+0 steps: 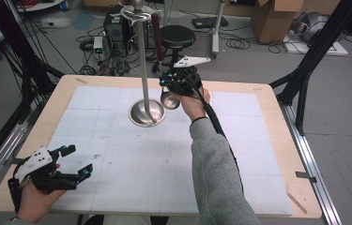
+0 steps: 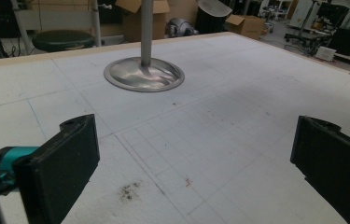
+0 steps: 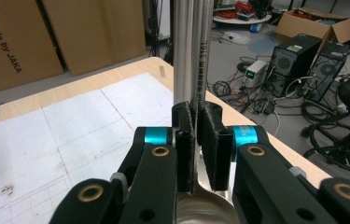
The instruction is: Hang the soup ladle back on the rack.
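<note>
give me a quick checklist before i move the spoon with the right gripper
1. Grip: the right gripper has its fingers shut on the spoon, on the metal shaft just above the bowl. Ok.
2. Top end: whether the spoon's brown handle hangs on a hook of the stand. Cannot tell.
3. Clearance: the shaft runs close beside the stand's pole; touching or apart, cannot tell.
4. Stand base sits flat on the white mat. Ok.
5. Left gripper is open, holds nothing, and is at the near edge, far from the stand. Ok.
</note>
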Demonstrator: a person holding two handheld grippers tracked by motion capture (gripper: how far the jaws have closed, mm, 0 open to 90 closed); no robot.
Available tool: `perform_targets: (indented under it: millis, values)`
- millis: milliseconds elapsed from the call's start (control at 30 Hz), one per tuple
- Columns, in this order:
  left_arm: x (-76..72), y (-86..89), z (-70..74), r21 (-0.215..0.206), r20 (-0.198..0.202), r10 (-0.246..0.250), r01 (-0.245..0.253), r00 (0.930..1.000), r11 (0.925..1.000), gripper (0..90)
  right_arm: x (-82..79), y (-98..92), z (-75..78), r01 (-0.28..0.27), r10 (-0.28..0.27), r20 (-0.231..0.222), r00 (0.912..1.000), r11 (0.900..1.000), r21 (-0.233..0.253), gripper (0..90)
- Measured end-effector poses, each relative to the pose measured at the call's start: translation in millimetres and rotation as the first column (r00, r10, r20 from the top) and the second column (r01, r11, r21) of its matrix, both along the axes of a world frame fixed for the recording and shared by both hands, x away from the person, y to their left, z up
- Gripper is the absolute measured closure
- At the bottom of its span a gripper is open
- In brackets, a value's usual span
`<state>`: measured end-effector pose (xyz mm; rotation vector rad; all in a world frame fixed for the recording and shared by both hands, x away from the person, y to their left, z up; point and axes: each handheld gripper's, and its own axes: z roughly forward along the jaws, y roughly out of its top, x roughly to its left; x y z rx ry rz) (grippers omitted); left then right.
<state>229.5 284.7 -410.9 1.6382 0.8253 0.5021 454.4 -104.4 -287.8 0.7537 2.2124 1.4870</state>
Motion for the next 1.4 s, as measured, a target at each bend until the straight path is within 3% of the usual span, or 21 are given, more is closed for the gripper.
perform_targets:
  millis: [500, 600, 833, 967, 1033, 1133, 1233, 1400]
  values:
    - [-0.1, 0.1, -0.1, 0.002, 0.000, -0.002, 0.002, 1.0000, 1.0000, 1.7, 1.4, 7.3, -0.1, 0.003, -0.003, -0.006, 1.0000, 1.000, -0.007, 82.5]
    - [0.0, -0.4, 0.2, 0.000, -0.001, -0.002, 0.002, 1.0000, 1.0000, 1.7, -0.8, 9.5, 0.4, 0.011, -0.010, 0.018, 0.9998, 1.000, -0.002, 62.1]
    - [-1.1, -4.9, 1.2, 0.002, 0.004, -0.005, 0.005, 1.0000, 1.0000, 1.8, -4.0, 9.0, -0.9, 0.017, -0.017, 0.011, 0.9998, 1.000, -0.014, 36.5]
    - [-0.4, -4.5, 1.0, 0.004, 0.004, -0.005, 0.005, 1.0000, 1.0000, 1.7, -7.8, 4.2, -2.2, 0.020, -0.020, 0.015, 0.9997, 1.000, 0.007, 15.2]
    - [0.1, -4.9, 0.7, 0.003, 0.002, -0.003, 0.003, 1.0000, 1.0000, 1.8, -13.6, 1.1, -1.8, 0.012, -0.013, 0.036, 0.9993, 1.000, 0.020, 12.7]
    - [0.7, -5.8, 0.7, 0.003, 0.002, -0.004, 0.004, 1.0000, 1.0000, 1.7, -23.0, -4.5, -0.4, -0.001, -0.001, 0.071, 0.9975, 0.999, 0.040, 0.3]
    - [0.7, -6.2, 2.5, -0.010, 0.006, -0.005, 0.005, 1.0000, 0.9999, 1.7, -32.6, -11.6, 1.8, 0.014, -0.020, 0.118, 0.9928, 0.999, 0.051, 0.4]
    - [0.9, -7.1, 5.3, -0.038, 0.018, -0.010, 0.011, 0.9998, 0.9992, 1.8, -45.6, -27.5, 0.6, -0.038, 0.030, 0.125, 0.9917, 0.998, 0.059, 0.3]
